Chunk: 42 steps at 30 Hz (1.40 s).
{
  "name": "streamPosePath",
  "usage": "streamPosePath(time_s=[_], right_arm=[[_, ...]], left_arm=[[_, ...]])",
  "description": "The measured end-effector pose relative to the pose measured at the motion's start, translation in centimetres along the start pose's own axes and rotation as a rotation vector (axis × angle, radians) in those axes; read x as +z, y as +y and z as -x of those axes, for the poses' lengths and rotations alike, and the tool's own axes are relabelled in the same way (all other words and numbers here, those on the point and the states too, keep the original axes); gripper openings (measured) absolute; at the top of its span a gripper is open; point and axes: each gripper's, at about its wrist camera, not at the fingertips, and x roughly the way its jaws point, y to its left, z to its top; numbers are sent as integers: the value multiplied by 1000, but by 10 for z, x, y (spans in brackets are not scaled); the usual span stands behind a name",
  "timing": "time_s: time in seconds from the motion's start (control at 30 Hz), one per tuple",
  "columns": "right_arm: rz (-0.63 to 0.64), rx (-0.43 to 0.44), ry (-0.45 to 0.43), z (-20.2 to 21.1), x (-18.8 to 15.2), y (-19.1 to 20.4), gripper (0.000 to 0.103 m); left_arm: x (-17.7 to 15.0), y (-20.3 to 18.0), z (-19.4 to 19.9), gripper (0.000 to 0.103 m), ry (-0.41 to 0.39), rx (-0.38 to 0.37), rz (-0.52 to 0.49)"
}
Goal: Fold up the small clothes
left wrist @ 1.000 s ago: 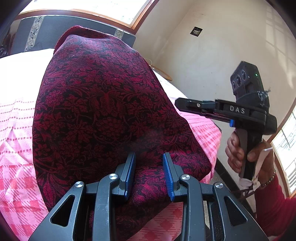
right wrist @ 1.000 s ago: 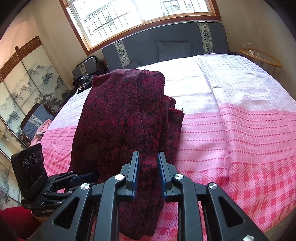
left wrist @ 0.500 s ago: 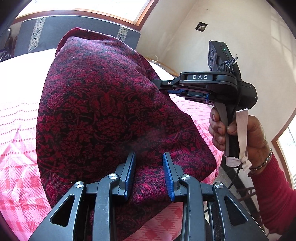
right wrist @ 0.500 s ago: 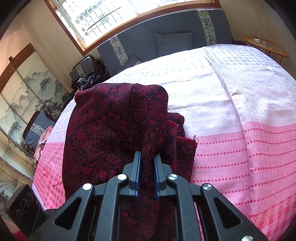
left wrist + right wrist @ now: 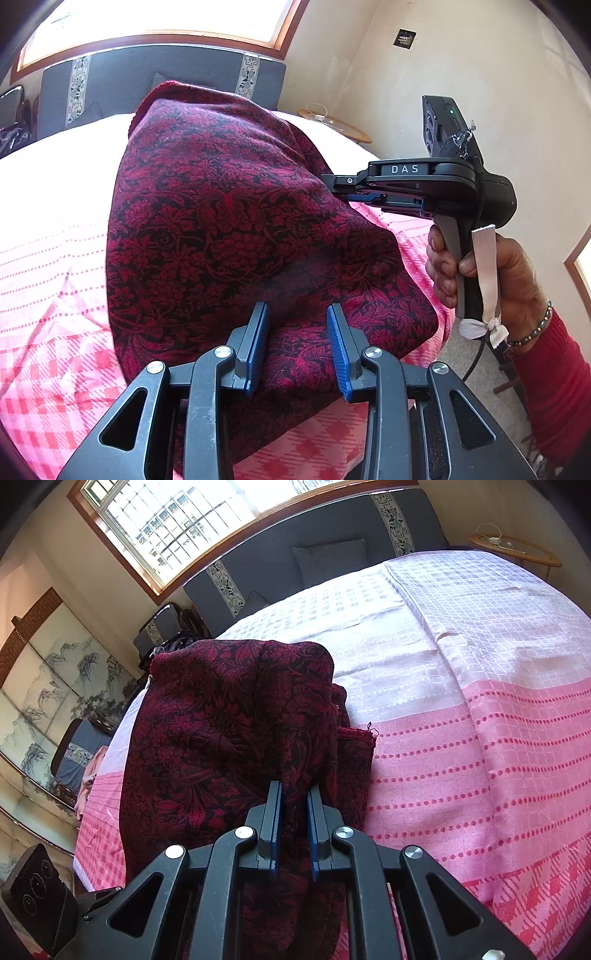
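A dark red floral garment point(image 5: 229, 229) lies in a long fold on the pink bed cover point(image 5: 44, 280). My left gripper point(image 5: 297, 345) straddles its near end with the jaws apart, cloth bunched between them. My right gripper point(image 5: 294, 825) is shut on a raised pinch of the same garment point(image 5: 229, 731); in the left wrist view it point(image 5: 354, 194) grips the garment's right edge, held by a hand. A lower layer of the garment point(image 5: 354, 749) sticks out to the right.
The pink and white checked cover point(image 5: 480, 701) spreads to the right. A grey headboard point(image 5: 332, 535) and window stand beyond. A round wooden side table point(image 5: 517, 550) is at the far right. The bed's edge and floor point(image 5: 465, 354) lie to the right in the left wrist view.
My right gripper has closed on the garment's edge and lifted it, moving further along the cloth. My left gripper has stayed in place with its jaws apart.
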Motion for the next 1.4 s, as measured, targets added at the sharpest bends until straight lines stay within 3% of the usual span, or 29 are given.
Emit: streamPosePath(time_s=[0.07,0.13,0.17,0.2,0.27,0.33,0.43,0.5,0.57,0.7,0.83,0.9,1.07,1.17,1.23,1.27,1.3,1.4], right_arm=[[-24,13,-27,8,3,-4,19],[-36,16,-44,18,2,-9,24],[-40,20,-41,22,2,-11,30],[-45,26,-33,25,-1,-15,40],[-48,42,-12,26,-5,-23,50],[-46,32,18,22,-9,-28,52],[-70,44,54,13,-13,-37,56],[-83,60,77,5,-13,-41,59],[-88,71,97,-1,-13,-43,64],[-110,130,119,-10,-10,-49,67],[-188,263,168,-23,-9,-61,69],[-212,317,191,-30,-10,-65,70],[-174,355,215,-40,-3,-55,79],[-148,374,230,-45,-2,-46,82],[-135,373,213,-43,-4,-40,81],[-114,357,204,-43,-5,-37,69],[-96,345,200,-43,-6,-33,49],[-94,334,170,-38,-4,-26,37]], left_arm=[[6,5,21,43,-55,-18,15],[16,18,44,68,-129,6,34],[21,27,52,69,-155,3,49],[26,39,59,71,-171,-11,71],[36,70,63,72,-181,-29,132],[45,102,56,72,-155,-45,189],[53,144,32,72,-45,-186,288],[54,158,19,72,-11,-235,327],[57,165,7,72,14,-246,332],[62,166,-9,72,43,-356,334],[64,163,-19,88,60,-408,313],[63,164,-25,89,73,-418,319],[62,166,-28,89,75,-426,332],[57,165,-26,80,58,-407,337],[52,164,-23,70,41,-384,327],[52,162,-20,68,32,-372,315],[52,159,-17,65,25,-359,302],[55,156,-11,58,9,-350,303]])
